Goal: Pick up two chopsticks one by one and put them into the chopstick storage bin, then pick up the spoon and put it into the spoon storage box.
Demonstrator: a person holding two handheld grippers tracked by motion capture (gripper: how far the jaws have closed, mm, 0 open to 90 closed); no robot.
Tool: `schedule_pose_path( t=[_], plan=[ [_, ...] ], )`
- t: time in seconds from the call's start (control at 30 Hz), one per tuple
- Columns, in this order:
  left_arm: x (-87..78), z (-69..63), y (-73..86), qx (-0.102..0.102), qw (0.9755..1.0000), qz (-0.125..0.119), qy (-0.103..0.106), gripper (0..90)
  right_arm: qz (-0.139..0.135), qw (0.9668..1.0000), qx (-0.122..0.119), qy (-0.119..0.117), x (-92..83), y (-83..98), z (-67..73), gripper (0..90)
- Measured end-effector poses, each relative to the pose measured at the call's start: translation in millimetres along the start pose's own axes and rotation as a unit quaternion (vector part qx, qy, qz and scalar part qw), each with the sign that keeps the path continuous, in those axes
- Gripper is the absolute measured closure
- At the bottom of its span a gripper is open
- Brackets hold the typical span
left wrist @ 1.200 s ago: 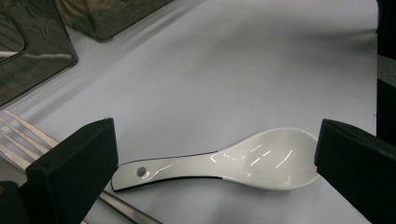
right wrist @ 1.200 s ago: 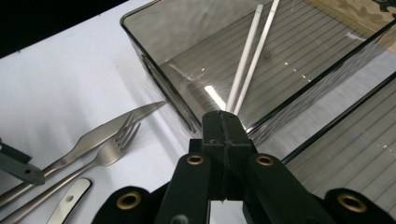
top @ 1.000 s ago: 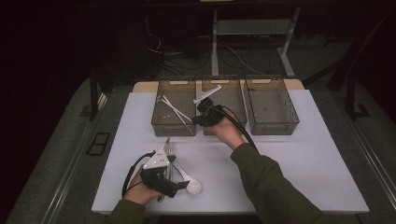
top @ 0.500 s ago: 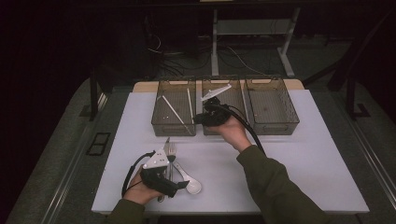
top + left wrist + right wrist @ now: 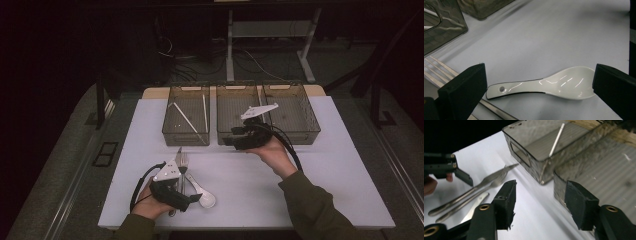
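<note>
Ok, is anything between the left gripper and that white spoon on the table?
Nothing visible. The white spoon lies flat on the table between the left gripper's open jaws, with bare surface around it. A fork lies beside the handle end, behind one jaw.

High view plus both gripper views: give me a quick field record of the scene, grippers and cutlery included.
surface: white table top
bins: three clear bins in a row at the far edge
left bin contents: chopsticks
left gripper: open, jaws either side of the white spoon, not pressing on it
right gripper: open, jaws have just been opening, nothing between them, at the middle bin's near wall
loose cutlery: forks beside the left gripper
</note>
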State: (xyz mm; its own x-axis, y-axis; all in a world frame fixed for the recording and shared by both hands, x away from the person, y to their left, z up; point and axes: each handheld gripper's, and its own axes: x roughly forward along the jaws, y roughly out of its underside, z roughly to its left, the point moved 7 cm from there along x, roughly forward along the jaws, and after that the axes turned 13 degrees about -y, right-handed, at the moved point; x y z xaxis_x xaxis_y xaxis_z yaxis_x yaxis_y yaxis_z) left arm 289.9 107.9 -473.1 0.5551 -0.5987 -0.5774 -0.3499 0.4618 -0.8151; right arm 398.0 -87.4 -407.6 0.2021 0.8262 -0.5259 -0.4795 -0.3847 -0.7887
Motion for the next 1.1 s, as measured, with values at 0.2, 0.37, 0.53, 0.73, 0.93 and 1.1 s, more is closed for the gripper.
schedule_pose_path(
  t=[0.2,0.37,0.53,0.73,0.93,1.1],
  plan=[
    [-0.1,-0.1,0.5,-0.002,1.0,0.001,-0.002,0.0,-0.01,0.9999,-0.005,0.011,-22.2,22.7,-3.2,36.6],
    [0.4,1.3,1.2,0.0,1.0,0.003,-0.004,0.0,-0.016,0.9998,0.005,0.011,-39.5,44.6,-5.8,28.8],
    [0.3,1.6,1.3,0.0,1.0,0.004,-0.006,0.0,-0.017,0.9995,0.003,0.026,-58.9,65.5,-8.2,26.8],
    [0.7,1.6,0.9,-0.002,1.0,0.003,-0.006,0.0,-0.036,0.9984,-0.006,0.043,-82.5,87.2,-7.8,20.6],
    [-0.1,1.5,0.0,-0.003,1.0,0.001,-0.008,0.0,-0.041,0.9967,-0.007,0.069,-98.7,111.0,-7.7,19.5],
    [-0.6,2.0,-0.4,0.0,1.0,0.0,-0.009,0.0,-0.032,0.996,-0.007,0.083,-104.5,133.2,-7.0,19.0]
  ],
)
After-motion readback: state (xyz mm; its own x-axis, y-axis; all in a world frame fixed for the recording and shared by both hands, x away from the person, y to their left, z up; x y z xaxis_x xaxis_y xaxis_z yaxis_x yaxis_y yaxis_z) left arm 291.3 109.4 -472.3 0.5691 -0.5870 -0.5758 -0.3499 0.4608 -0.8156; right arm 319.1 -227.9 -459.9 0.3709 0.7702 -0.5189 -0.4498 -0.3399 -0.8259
